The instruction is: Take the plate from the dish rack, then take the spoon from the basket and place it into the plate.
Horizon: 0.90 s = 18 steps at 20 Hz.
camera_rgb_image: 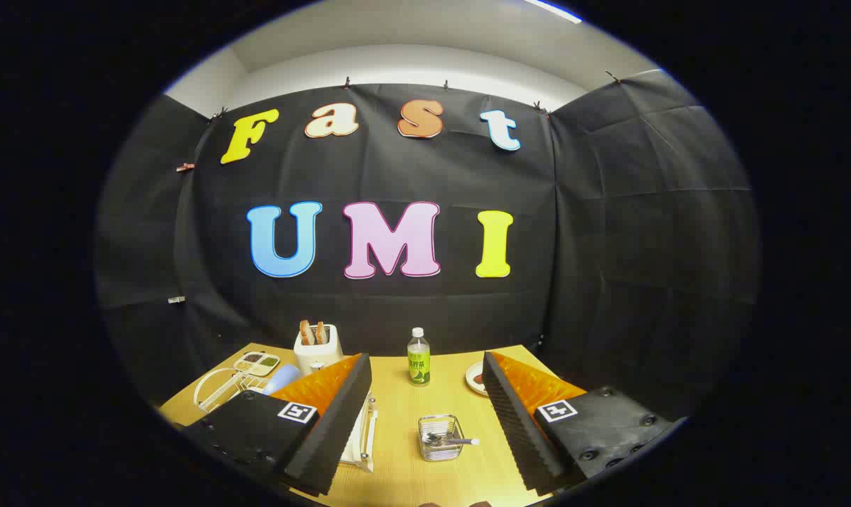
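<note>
Your gripper [425, 412] is spread wide over the light wooden table [397, 458] and holds nothing. Between its fingers stands the small wire-mesh basket [440, 437], with the metal spoon [453, 441] lying in it. The white wire dish rack [222, 387] sits beyond the left finger; you cannot make out the plate there.

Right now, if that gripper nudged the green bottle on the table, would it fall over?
Probably it tips easily: the bottle stands upright, tall and narrow on the wooden table. It looks like thin plastic, so likely light and a little squashy. Once down, its round body would probably roll. The gripper is open, with the bottle beyond its fingers.
</note>
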### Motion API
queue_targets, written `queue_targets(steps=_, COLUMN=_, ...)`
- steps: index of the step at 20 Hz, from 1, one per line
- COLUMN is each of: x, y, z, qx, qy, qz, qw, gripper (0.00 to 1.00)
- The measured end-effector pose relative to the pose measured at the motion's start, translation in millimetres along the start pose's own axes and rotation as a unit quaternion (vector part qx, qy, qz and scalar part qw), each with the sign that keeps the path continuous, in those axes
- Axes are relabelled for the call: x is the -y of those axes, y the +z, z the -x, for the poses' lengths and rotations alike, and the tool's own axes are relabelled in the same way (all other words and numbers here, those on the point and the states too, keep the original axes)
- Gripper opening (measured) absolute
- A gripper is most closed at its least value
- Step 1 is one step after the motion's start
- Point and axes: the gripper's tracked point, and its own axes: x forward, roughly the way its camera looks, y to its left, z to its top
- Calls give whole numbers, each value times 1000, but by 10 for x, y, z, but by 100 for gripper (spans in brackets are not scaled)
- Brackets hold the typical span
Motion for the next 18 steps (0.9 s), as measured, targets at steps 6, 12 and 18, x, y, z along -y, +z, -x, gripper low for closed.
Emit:
queue_targets(steps=6, x=-52, y=-41, z=-32, qx=0, qy=-3, qz=1, qw=1000, gripper=97)
queue_targets(steps=12, x=-97, y=-92, z=-5, qx=-2, qy=-5, qz=3, qw=1000, gripper=97)
queue_targets(steps=18, x=-147, y=-183, z=24, qx=-10, qy=-7, qz=4, qw=1000, gripper=97)
